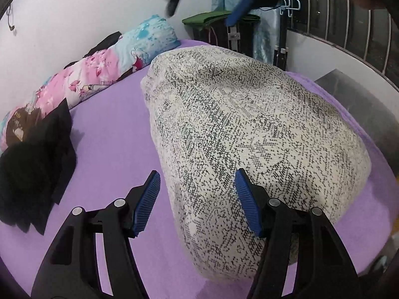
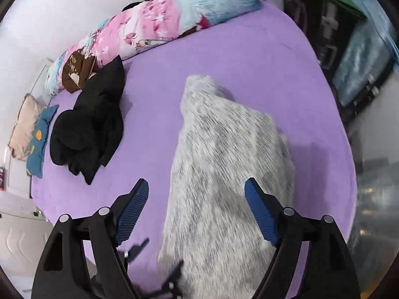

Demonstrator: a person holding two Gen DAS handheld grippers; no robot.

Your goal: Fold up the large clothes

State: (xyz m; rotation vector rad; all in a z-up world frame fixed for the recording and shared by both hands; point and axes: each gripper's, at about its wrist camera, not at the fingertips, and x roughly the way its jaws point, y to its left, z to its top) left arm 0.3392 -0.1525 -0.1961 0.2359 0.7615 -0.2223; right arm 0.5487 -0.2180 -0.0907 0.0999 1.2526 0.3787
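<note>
A large cream garment with a black speckled pattern [image 1: 249,137] lies folded in a long rectangle on the purple bed [image 1: 112,129]. It also shows, blurred, in the right wrist view [image 2: 224,174]. My left gripper [image 1: 197,186] is open just above the garment's near left edge, holding nothing. My right gripper [image 2: 197,194] is open higher above the same garment, holding nothing. The left gripper's tips [image 2: 172,279] show at the bottom of the right wrist view.
A pile of black clothes [image 1: 32,172] [image 2: 89,129] lies to the left on the bed. A pink and blue rolled quilt [image 1: 104,67] [image 2: 159,22] lies along the wall. Pillows [image 2: 32,134] sit at far left. A rack with hangers [image 1: 289,2] stands beyond the bed.
</note>
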